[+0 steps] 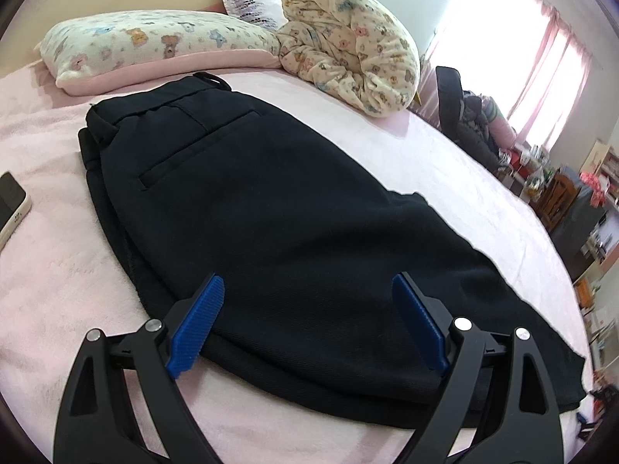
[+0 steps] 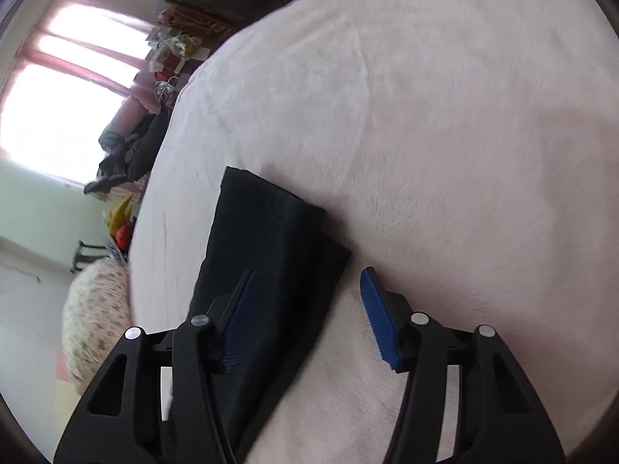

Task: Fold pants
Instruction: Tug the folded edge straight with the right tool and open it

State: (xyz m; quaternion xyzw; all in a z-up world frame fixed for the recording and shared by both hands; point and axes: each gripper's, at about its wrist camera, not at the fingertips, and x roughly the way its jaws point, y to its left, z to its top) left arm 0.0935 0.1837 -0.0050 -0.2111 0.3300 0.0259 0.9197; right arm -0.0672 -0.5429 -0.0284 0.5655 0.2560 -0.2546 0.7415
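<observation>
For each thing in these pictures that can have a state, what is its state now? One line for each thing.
Dark navy fabric pants: folded, lying flat on the pink fleece bed cover.
Left gripper: open, blue pads wide apart over the pants, pressing on nothing.
Right gripper: open, pants' end between its jaws, not pinched.
Bear-print quilt: rolled up.
White phone: screen dark, lying on the bed.

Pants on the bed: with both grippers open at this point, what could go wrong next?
1. The pants lie layered, edges uneven; a grab may catch only the top layer.
2. The right gripper has one jaw over the leg end, one over the bedspread; closing may pinch both.
3. The phone lies near the waist; dragging might shift it.
</observation>
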